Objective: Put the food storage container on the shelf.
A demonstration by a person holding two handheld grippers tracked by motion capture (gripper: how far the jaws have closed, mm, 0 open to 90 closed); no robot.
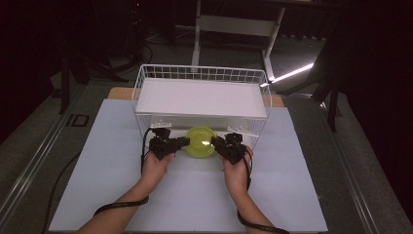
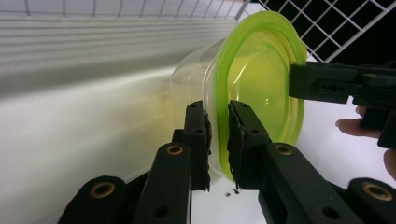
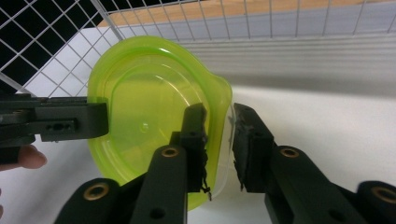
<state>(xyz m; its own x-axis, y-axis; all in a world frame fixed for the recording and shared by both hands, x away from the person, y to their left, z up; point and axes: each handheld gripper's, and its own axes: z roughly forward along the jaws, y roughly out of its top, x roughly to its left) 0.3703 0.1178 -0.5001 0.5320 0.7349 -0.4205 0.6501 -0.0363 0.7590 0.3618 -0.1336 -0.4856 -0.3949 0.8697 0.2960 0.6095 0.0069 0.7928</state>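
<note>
Both claws meet at one thing — a clear container with a lime-green lid, held between them just in front of the white wire basket near the middle of the surface. The left claw comes at the container from its left side and the right claw from its right, each in one of the person's hands, with forearms entering from the near edge.

In the left claw view, the container is turned on its side, lid facing the opposite claw, and its green rim passes down between the two black jaws. In the right claw view, the lid faces the camera and its rim likewise sits between that claw's jaws, with the other claw's jaw lying across the lid's far edge.

The surface is a pale white sheet over a wooden top, whose bare wood shows at the far corners beside the basket. A flat white panel lies inside the basket. Around the surface the room is dark, with grey floor, a white frame beyond the far edge and a bright strip of light at the far right.

Each claw is narrowed to a slim gap — the left claw pinching the lid's rim, the right claw closed on the rim opposite.
</note>
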